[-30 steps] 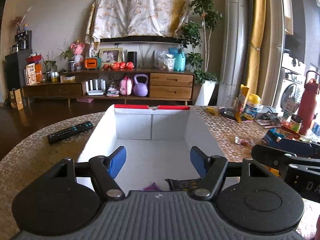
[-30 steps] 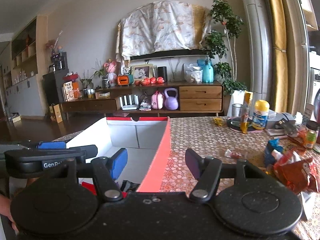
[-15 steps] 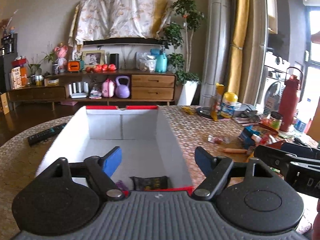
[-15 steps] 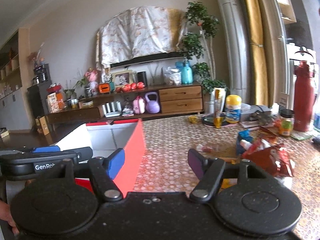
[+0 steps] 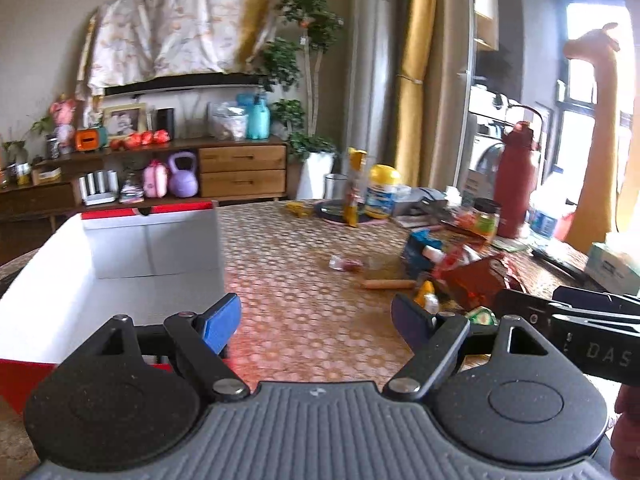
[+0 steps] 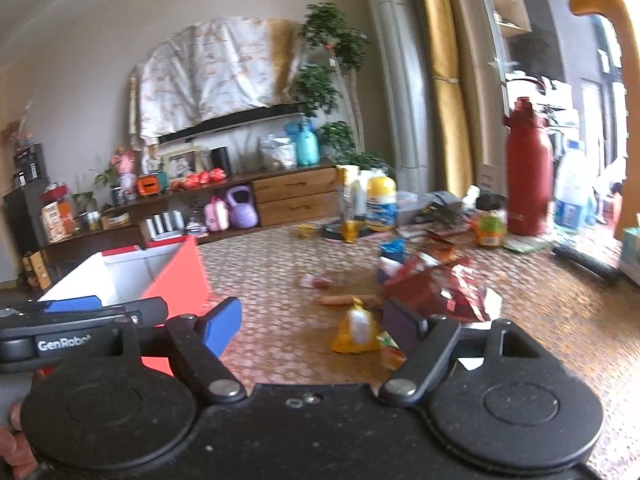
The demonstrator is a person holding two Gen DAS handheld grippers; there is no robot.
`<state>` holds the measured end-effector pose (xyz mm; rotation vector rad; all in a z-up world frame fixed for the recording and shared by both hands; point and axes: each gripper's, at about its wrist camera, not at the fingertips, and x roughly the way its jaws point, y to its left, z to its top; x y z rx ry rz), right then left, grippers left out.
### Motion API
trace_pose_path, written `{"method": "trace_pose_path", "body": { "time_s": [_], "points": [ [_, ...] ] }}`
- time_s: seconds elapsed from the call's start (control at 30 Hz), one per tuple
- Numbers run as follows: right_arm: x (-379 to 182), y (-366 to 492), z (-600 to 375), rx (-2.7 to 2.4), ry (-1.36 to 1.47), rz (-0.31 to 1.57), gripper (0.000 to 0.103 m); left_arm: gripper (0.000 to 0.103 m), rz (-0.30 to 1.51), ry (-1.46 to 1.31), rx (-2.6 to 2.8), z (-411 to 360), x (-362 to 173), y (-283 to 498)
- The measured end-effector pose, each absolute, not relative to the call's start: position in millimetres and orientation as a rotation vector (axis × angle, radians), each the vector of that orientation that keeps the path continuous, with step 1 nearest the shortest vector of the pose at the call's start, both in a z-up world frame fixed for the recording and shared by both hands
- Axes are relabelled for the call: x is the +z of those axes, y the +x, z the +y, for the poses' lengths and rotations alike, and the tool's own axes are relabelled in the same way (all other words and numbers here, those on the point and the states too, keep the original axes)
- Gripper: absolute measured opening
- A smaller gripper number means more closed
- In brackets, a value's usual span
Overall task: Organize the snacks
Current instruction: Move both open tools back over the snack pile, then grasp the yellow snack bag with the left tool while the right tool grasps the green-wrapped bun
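A red box with a white inside (image 5: 120, 264) (image 6: 176, 276) stands at the left on the patterned table. Loose snacks lie to its right: a red crinkled bag (image 5: 476, 280) (image 6: 440, 292), a small yellow packet (image 6: 356, 330), a thin sausage stick (image 5: 386, 284) (image 6: 340, 300) and a small wrapped sweet (image 5: 346, 264). My left gripper (image 5: 316, 322) is open over bare table beside the box, nothing between its fingers. My right gripper (image 6: 312, 320) has its jaws opening and holds nothing; the yellow packet lies just ahead, near its right finger.
At the table's far side stand a red flask (image 6: 528, 176), a yellow-capped bottle (image 6: 382, 202), a jar (image 6: 490, 220) and a dark plate (image 5: 344, 216). A tissue box (image 5: 612, 266) sits at the right edge. A sideboard and a plant are behind.
Both grippers have swung right, away from the box and toward the snack pile. Both stand wider open than a second ago. The box has slid to the left of both views.
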<state>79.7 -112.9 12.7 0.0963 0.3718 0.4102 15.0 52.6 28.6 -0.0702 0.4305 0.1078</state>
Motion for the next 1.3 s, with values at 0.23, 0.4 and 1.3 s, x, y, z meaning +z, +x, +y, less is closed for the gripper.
{"method": "trace_pose_path", "body": {
  "time_s": [0.23,0.4,1.3],
  "points": [
    [-8.2,87.4,-142.1,0.334,0.112,0.402,0.080,0.083,0.446,-0.025,0.050,28.6,16.8,32.7],
    [-21.8,93.5,-156.3,0.302,0.119,0.426,0.080,0.083,0.461,-0.001,0.023,15.2,7.9,49.9],
    [-57.9,141.4,-139.4,0.351,0.022,0.492,0.077,0.072,0.608,0.020,-0.161,3.2,-38.7,152.0]
  ]
}}
